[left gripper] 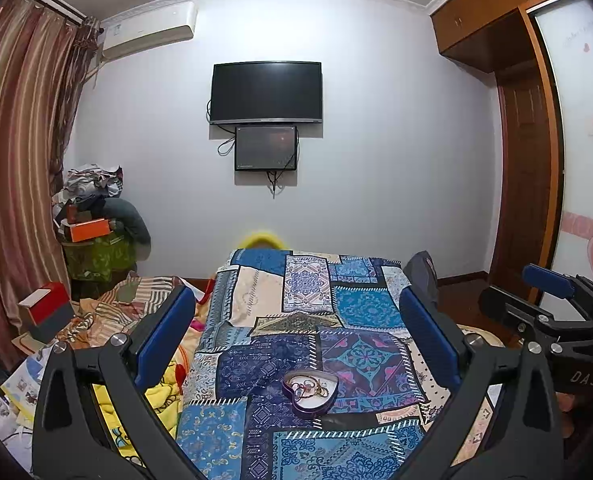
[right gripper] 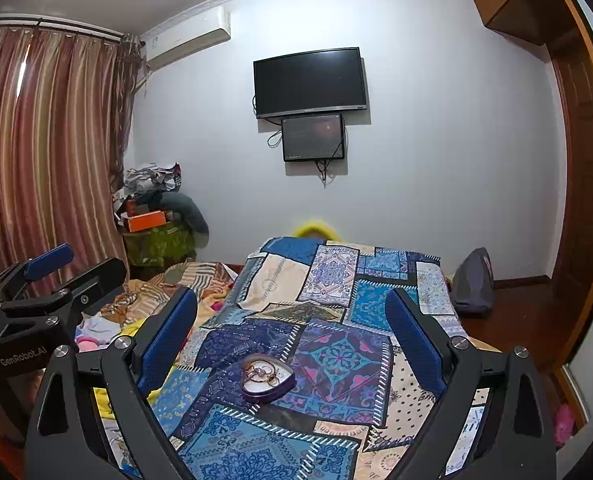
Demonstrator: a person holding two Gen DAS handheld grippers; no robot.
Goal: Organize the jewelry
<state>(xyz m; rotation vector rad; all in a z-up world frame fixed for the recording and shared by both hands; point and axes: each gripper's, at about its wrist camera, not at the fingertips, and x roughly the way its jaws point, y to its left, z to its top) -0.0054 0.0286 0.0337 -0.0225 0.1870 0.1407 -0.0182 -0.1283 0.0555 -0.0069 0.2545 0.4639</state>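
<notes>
A small purple heart-shaped tin (left gripper: 311, 394) (right gripper: 267, 380) lies on the blue patchwork cloth (left gripper: 360, 308) (right gripper: 376, 300). Gold rings and a chain (left gripper: 311, 387) (right gripper: 261, 373) rest tangled inside it. My left gripper (left gripper: 296, 332) hovers above and behind the tin, open, with nothing between its blue pads. My right gripper (right gripper: 292, 328) is likewise open and empty, the tin lying low between its fingers. In the left wrist view the right gripper shows at the right edge, and the left gripper appears at the left edge of the right wrist view.
The cloth covers a raised surface over a cluttered bed with striped and yellow bedding (left gripper: 136, 308). Boxes and clothes pile up by the curtain (left gripper: 88, 216). A TV (left gripper: 266, 92) hangs on the far wall. A dark bag (right gripper: 472, 284) sits on the floor at right.
</notes>
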